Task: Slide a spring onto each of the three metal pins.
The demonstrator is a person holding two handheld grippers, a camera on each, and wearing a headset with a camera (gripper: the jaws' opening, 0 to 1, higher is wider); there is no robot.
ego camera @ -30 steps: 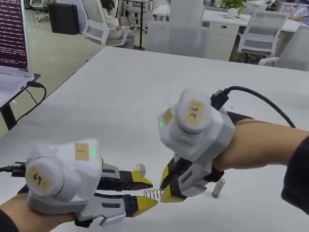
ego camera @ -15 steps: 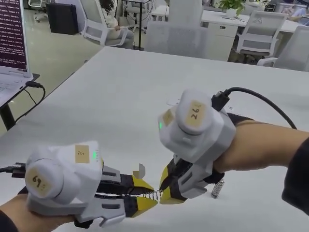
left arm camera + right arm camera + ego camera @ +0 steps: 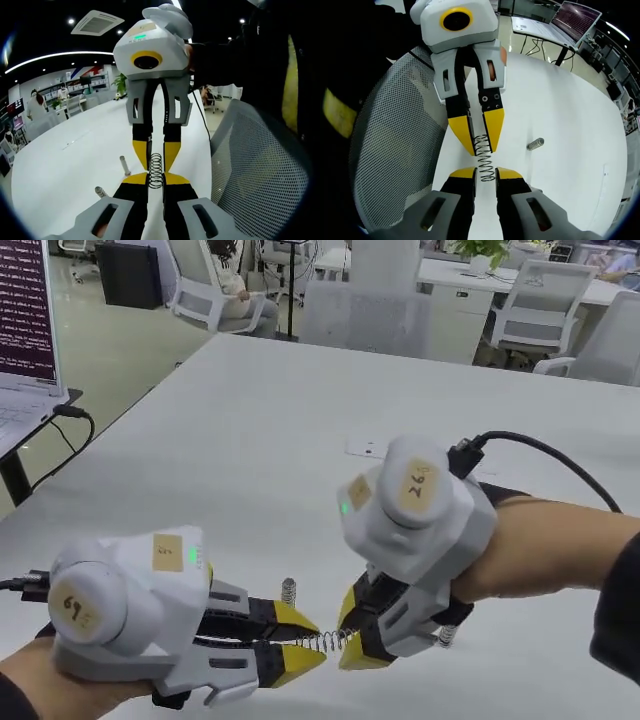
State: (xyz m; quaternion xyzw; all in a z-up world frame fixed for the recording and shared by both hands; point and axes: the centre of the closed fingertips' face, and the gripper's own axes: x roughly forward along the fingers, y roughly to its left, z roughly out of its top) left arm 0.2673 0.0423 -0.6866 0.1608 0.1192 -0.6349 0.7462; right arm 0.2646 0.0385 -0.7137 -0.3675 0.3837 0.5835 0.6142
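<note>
Holds one spring (image 3: 325, 642) over the white table (image 3: 250, 440), coils open, end to end between two sets of yellow tips. Pinches one end with the left gripper (image 3: 156, 179), jaws narrow, no wider than the coil and pressing on its last turns. Pinches the other end with the right gripper (image 3: 486, 174), set just as narrow. Points the two straight at each other, tips close but apart, with the free middle of the spring across the gap. Lines the spring up with both pairs of jaws in the two gripper views.

Has a second spring (image 3: 288, 590) on the table just beyond the left gripper's tips, apart from them and seemingly upright in the head view; cannot tell whether around a pin. Shows a smooth pin (image 3: 123, 165) upright on the table in the left gripper view, a little past that second spring. Shows a bit of coil (image 3: 445, 637) low behind the right gripper, mostly hidden.

Puts a mesh chair back (image 3: 260, 165) close beside both grippers in the gripper views, and a laptop (image 3: 20, 320) on a side desk at the left of the head view.
</note>
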